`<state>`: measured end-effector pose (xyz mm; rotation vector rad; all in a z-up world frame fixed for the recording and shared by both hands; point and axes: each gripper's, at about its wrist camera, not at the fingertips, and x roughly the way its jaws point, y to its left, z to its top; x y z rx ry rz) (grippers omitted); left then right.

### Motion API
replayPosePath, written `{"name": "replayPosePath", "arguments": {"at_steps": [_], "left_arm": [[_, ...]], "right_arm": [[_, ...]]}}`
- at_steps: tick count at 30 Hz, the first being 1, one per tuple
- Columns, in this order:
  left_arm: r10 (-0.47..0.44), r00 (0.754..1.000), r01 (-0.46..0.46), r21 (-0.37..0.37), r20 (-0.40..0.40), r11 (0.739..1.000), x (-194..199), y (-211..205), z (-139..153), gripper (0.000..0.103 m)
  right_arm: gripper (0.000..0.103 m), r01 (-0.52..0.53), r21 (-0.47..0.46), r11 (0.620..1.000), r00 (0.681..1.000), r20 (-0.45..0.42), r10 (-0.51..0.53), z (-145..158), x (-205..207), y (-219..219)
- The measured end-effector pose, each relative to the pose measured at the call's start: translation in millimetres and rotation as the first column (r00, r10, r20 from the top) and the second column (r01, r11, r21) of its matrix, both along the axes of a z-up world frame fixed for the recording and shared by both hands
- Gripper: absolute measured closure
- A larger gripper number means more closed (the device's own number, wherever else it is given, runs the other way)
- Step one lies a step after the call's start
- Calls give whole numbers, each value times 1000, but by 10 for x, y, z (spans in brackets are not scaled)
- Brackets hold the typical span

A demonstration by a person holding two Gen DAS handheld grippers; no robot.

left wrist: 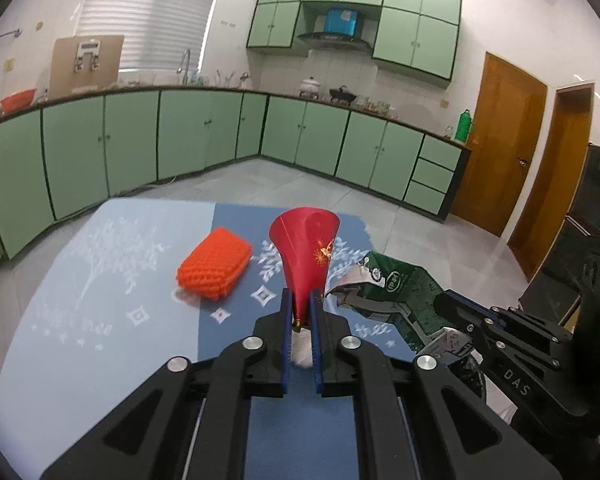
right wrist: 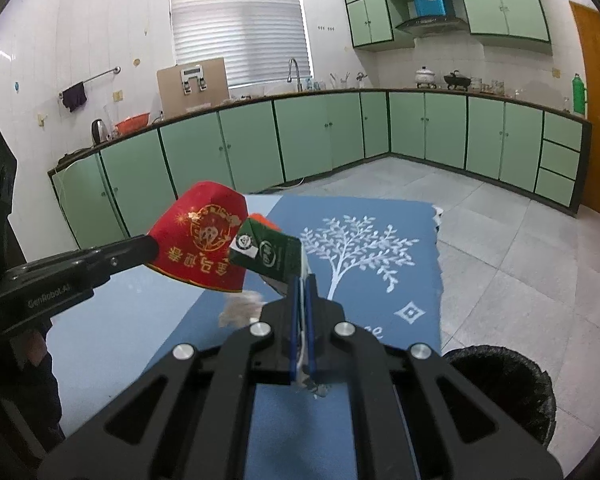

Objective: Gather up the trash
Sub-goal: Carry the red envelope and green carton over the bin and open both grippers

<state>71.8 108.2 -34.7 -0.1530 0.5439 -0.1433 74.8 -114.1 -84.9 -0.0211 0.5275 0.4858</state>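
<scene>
My left gripper (left wrist: 302, 300) is shut on the narrow end of a crushed red paper cup (left wrist: 305, 252), held above the blue tablecloth (left wrist: 100, 280). In the right wrist view the same cup (right wrist: 204, 244) hangs at the left gripper's (right wrist: 150, 249) tip. My right gripper (right wrist: 302, 286) is shut on a flattened green carton (right wrist: 272, 256), also lifted off the table; the carton (left wrist: 396, 284) shows to the right in the left wrist view. An orange foam net (left wrist: 214, 262) lies on the cloth left of the cup. A crumpled white tissue (right wrist: 242, 308) lies on the cloth below both items.
A black bin lined with a black bag (right wrist: 504, 384) stands on the floor by the table's near right corner. Green kitchen cabinets (right wrist: 340, 132) run along the far walls, with tiled floor (right wrist: 500, 260) between them and the table.
</scene>
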Motion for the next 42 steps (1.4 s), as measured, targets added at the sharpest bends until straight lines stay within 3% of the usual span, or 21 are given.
{"name": "replayPosePath", "arguments": {"at_steps": [8, 16, 27, 33, 42], "left_arm": [[-53, 997, 53, 13, 56, 999, -21, -240, 219, 95], [-151, 987, 150, 22, 63, 988, 95, -666, 251, 95], [-342, 939, 341, 22, 44, 940, 373, -1561, 136, 95], [-425, 905, 424, 37, 13, 905, 537, -2103, -20, 95], [-498, 865, 501, 35, -70, 865, 731, -2639, -374, 94]], "right_arm": [[100, 47, 45, 998, 998, 36, -48, 190, -50, -301], [100, 141, 45, 989, 988, 61, -143, 249, -84, -764], [101, 344, 18, 939, 936, 71, -344, 202, -131, -1675], [101, 440, 0, 898, 898, 30, -440, -58, -130, -2162], [101, 503, -28, 864, 862, -63, -504, -573, -19, -2527]]}}
